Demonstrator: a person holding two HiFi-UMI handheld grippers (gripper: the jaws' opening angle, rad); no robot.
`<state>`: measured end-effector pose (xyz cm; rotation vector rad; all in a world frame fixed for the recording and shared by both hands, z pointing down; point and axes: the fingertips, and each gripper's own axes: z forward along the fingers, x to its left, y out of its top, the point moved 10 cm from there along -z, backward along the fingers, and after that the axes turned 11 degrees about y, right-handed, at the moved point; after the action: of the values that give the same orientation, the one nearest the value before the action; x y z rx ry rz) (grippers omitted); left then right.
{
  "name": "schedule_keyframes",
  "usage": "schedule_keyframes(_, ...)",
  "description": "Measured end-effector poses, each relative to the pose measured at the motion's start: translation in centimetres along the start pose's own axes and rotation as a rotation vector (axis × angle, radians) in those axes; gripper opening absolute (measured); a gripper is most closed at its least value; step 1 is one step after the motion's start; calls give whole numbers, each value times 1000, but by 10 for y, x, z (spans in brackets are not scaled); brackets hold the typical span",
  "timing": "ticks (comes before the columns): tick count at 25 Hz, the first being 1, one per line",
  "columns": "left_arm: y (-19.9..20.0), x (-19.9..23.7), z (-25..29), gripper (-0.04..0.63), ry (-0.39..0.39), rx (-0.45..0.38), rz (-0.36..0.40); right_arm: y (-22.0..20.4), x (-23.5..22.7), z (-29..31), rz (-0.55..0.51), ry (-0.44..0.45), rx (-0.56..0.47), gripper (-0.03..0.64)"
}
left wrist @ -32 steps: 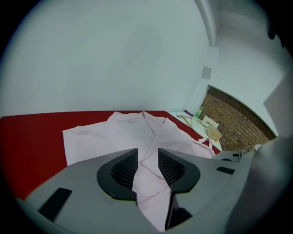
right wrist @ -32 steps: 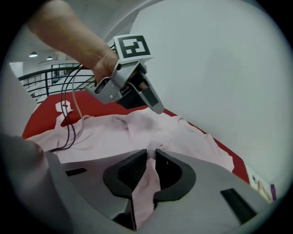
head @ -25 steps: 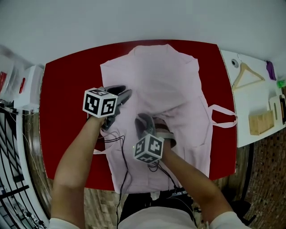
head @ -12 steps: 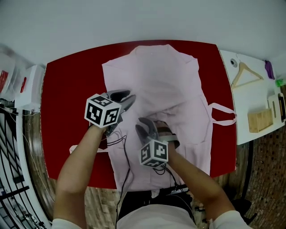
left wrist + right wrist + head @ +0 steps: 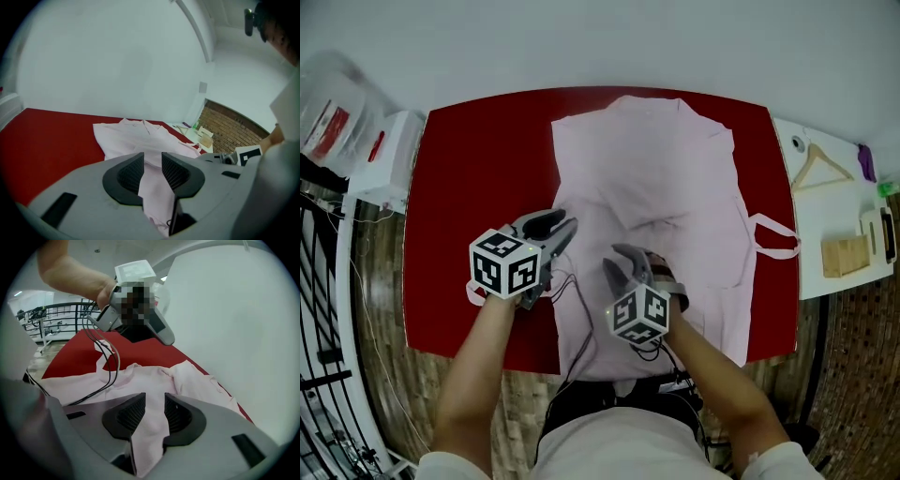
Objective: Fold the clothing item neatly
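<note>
Pinching pink garment (image 5: 656,169) (left gripper (image 5: 152,163), right gripper (image 5: 154,409))

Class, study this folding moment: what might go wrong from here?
Black cables lie across the pink garment beside the right gripper; a fold may trap them. The near hem overhangs the red table; with the left gripper also holding cloth, pulling closer might drag it off.

Red table (image 5: 450,206) at centre, set against a plain pale wall (image 5: 600,37) at 12 o'clock; wood-plank floor (image 5: 380,356) at 8 o'clock, with black metal railing (image 5: 323,375) beyond it. White side surface (image 5: 811,246) at 3 o'clock, carrying a wooden hanger (image 5: 818,164) and a wooden box (image 5: 848,255). Brick wall (image 5: 862,375) at 4 o'clock; white container (image 5: 389,159) at 10 o'clock; lighting even.
</note>
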<state>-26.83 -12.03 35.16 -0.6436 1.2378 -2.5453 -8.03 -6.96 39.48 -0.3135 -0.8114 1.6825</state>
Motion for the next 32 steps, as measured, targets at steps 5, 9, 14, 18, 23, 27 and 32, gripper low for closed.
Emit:
schedule_keyframes(5,-34,10,-41,117,51,-23,-78,15,20,5,3,25,2,109)
schedule_keyframes(9,-62,12,-72,117,73,-37,-173,25,38,8,-6,66,-2,108)
schedule_keyframes(14,-84,9,-110,117,110,-79,-248,37,61,16,-45,147,-22,109)
schedule_keyframes(18,-107,11,-139,117,176,-88,-293,52,82,27,-84,214,-50,109)
schedule_keyframes(23,-140,20,-171,117,255,-80,-353,76,108,42,-141,289,-75,109)
schedule_keyframes(27,-170,34,-192,117,357,-26,-366,90,127,57,-177,340,-64,109)
schedule_keyframes(32,-200,55,-202,118,463,53,-359,106,142,80,-211,378,-50,123)
